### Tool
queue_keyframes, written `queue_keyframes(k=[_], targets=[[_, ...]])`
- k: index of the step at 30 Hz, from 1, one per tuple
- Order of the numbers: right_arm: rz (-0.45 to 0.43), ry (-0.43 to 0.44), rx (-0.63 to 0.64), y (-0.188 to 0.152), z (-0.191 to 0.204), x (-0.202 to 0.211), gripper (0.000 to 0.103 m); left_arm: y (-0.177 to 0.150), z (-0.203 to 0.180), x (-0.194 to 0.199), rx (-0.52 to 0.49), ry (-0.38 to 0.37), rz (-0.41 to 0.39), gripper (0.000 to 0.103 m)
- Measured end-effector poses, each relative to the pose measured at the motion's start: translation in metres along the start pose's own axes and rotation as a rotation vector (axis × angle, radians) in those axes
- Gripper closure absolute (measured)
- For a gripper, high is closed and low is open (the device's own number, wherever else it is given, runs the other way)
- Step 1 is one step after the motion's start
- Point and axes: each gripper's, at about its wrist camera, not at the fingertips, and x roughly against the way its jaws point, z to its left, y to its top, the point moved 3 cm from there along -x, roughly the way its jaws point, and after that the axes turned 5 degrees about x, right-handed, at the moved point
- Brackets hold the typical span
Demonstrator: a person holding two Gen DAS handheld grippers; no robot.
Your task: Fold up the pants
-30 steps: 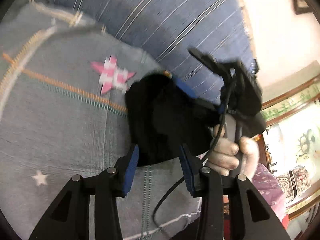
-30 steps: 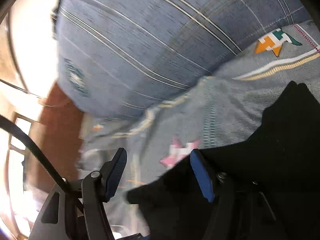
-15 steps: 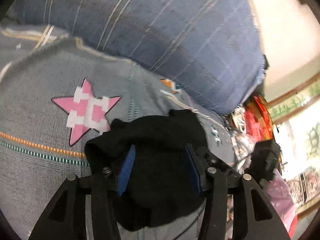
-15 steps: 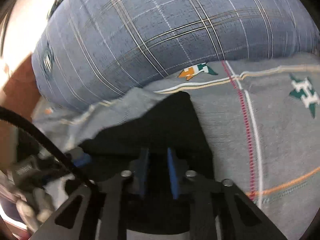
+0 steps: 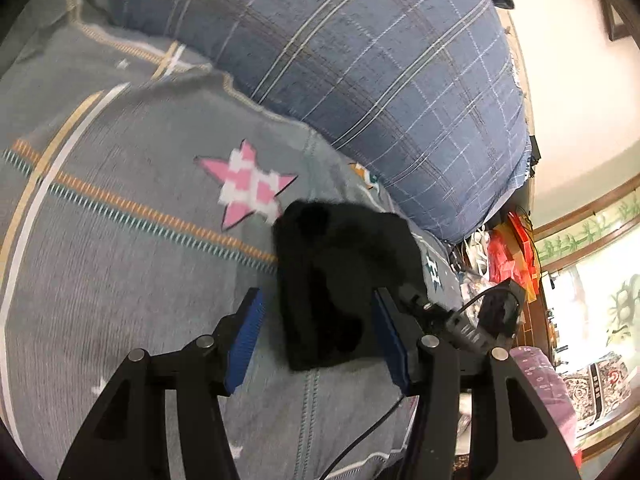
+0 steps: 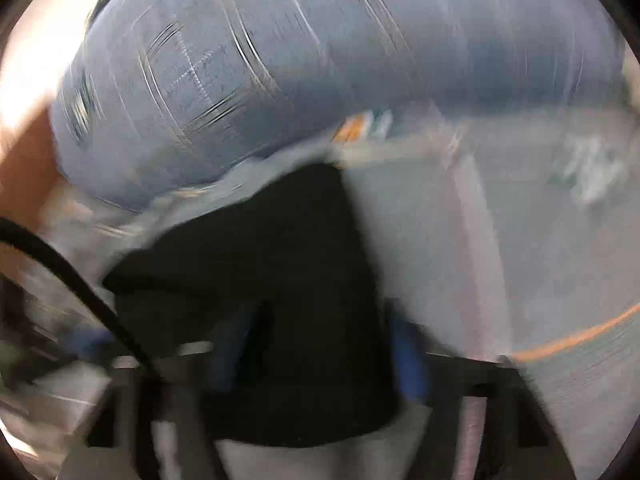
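Black pants [image 5: 340, 276], folded into a compact soft bundle, lying on grey bedspread [image 5: 120, 280] with orange-and-teal stitched stripes, just below and right of pink-and-white pixelated star [image 5: 250, 186] printed on that cover. Behind them, large blue plaid cushion [image 5: 360, 80], bulging over the bedspread's far edge. Left gripper [image 5: 316, 336] low over the near end of the bundle, blue-padded fingers [image 5: 245, 344] spread and opening, cloth lying between them but pads clear of it on both sides. Beyond its right finger, part of the other black tool with cable, at the bundle's right edge. Right wrist view heavily blurred: same black pants [image 6: 260, 280] filling the lower middle, right gripper [image 6: 320, 356] over them, blue fingers [image 6: 408, 364] spread apart and opening, cloth between them; contact with the pads not readable through the smear. Cluttered red bags and window at the room's right side.
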Motion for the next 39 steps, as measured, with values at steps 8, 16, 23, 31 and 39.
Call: queue_keyframes(k=[8,16,23,31,39], targets=[[-0.019,0.110,-0.162,-0.027,-0.014,0.028,0.070,0.000,0.005,0.007,0.017,-0.027,-0.015,0.050],[-0.146,-0.250,0.031,-0.030,0.010,0.053,0.040,-0.008,-0.020,-0.013,-0.075,-0.005,0.004,0.047],[-0.202,-0.180,0.023,-0.039,0.018,0.067,0.040,-0.007,-0.029,-0.020,-0.099,0.093,0.029,0.046],[-0.243,-0.024,0.077,-0.066,0.052,0.069,0.037,0.012,-0.063,0.007,-0.156,0.010,-0.061,0.042],[-0.167,0.000,0.095,-0.072,0.050,0.033,0.028,0.033,-0.030,-0.080,-0.072,0.030,0.059,0.034]])
